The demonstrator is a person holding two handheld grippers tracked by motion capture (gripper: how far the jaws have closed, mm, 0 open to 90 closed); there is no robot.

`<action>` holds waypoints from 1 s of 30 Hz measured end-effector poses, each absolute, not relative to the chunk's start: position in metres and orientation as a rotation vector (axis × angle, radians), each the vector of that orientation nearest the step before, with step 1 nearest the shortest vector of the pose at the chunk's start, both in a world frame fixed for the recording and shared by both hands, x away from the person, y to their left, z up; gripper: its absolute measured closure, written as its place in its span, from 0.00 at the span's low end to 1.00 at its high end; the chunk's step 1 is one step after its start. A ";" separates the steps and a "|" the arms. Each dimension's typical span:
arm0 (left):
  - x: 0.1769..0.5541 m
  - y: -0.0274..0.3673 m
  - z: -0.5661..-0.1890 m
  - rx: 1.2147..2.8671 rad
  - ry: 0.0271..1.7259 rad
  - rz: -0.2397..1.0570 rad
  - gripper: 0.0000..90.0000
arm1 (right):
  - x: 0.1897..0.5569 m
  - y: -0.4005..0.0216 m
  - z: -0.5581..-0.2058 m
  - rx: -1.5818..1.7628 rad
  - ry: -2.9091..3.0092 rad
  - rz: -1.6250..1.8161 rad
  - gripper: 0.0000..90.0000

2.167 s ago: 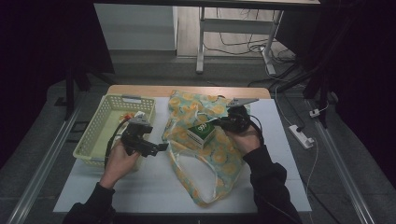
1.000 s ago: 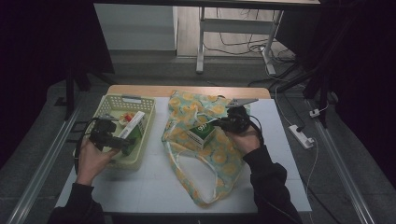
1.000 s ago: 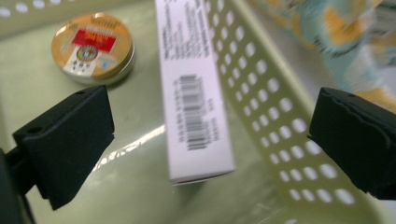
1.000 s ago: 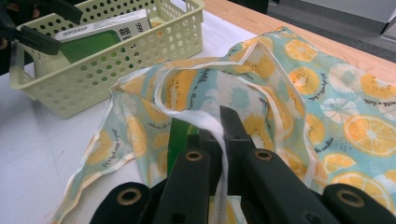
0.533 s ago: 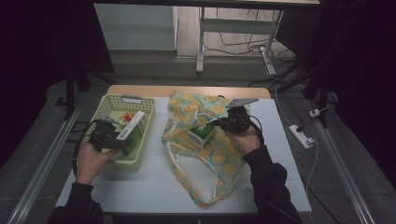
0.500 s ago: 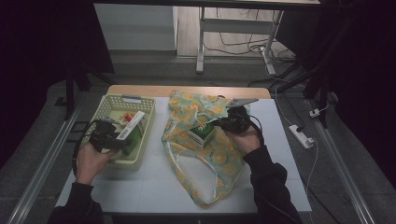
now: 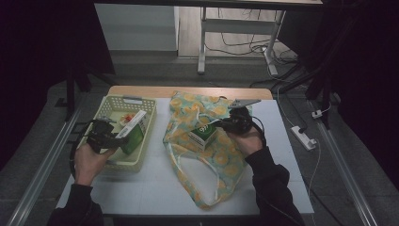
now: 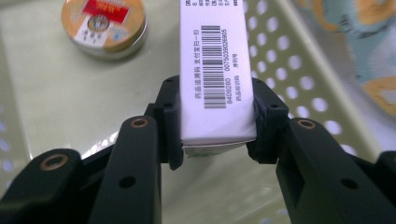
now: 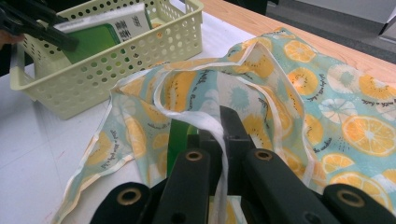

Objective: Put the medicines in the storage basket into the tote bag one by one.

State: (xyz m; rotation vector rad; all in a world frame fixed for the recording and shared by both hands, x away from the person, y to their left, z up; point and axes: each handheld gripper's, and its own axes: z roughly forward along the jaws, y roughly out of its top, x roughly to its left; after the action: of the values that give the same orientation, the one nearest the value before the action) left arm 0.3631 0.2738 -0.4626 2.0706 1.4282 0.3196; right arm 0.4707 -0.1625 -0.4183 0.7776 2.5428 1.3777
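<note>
My left gripper (image 7: 113,138) reaches into the pale yellow basket (image 7: 124,100). Its jaws have just been closing, and its pads now press both sides of a white and green box (image 8: 215,70) with a barcode on it. The same box (image 7: 133,131) leans on the basket's right wall. My right gripper (image 7: 227,125) rests on the orange-print cloth bag (image 7: 207,162) and is shut on the bag's white strap (image 9: 219,140), which runs between its jaws. A second green box (image 7: 203,134) sits at the bag's mouth beside that gripper.
A round gold tin (image 8: 103,23) with a red label lies on the basket's floor beyond the held box. A white power strip (image 7: 303,137) lies at the table's right edge. The bag's long handle loops toward the front edge of the table.
My left hand went from beside the bag to the basket, and its jaws closed on the white and green box. The right hand and the bag have not moved.
</note>
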 end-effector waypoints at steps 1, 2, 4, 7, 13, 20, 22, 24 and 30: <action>0.362 0.273 -0.460 2.069 1.422 0.332 0.68 | 0.471 -0.163 -0.418 0.778 2.542 1.378 0.99; 0.361 0.273 -0.457 2.074 1.412 0.348 0.68 | 0.471 -0.163 -0.418 0.779 2.543 1.377 0.99; 0.358 0.273 -0.451 2.067 1.400 0.366 0.68 | 0.471 -0.163 -0.418 0.778 2.543 1.377 0.99; 0.354 0.274 -0.444 2.053 1.384 0.375 0.68 | 0.471 -0.163 -0.418 0.779 2.542 1.379 0.99; 0.348 0.281 -0.434 2.006 1.357 0.365 0.68 | 0.471 -0.163 -0.418 0.781 2.540 1.380 0.99; 0.339 0.283 -0.420 1.943 1.292 0.362 0.68 | 0.471 -0.164 -0.418 0.782 2.538 1.379 0.99; 0.337 0.281 -0.415 1.939 1.268 0.360 0.68 | 0.472 -0.164 -0.418 0.783 2.537 1.379 0.99; 0.335 0.278 -0.411 1.937 1.244 0.354 0.68 | 0.472 -0.165 -0.417 0.783 2.536 1.379 0.99; 0.331 0.264 -0.403 1.958 1.177 0.330 0.68 | 0.472 -0.165 -0.417 0.784 2.534 1.381 0.99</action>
State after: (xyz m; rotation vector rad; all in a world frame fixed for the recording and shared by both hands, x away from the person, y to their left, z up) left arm 0.3308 0.2642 -0.4033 1.9575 1.1774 0.3303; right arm 0.4716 -0.1648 -0.4172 0.7840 2.5341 1.3809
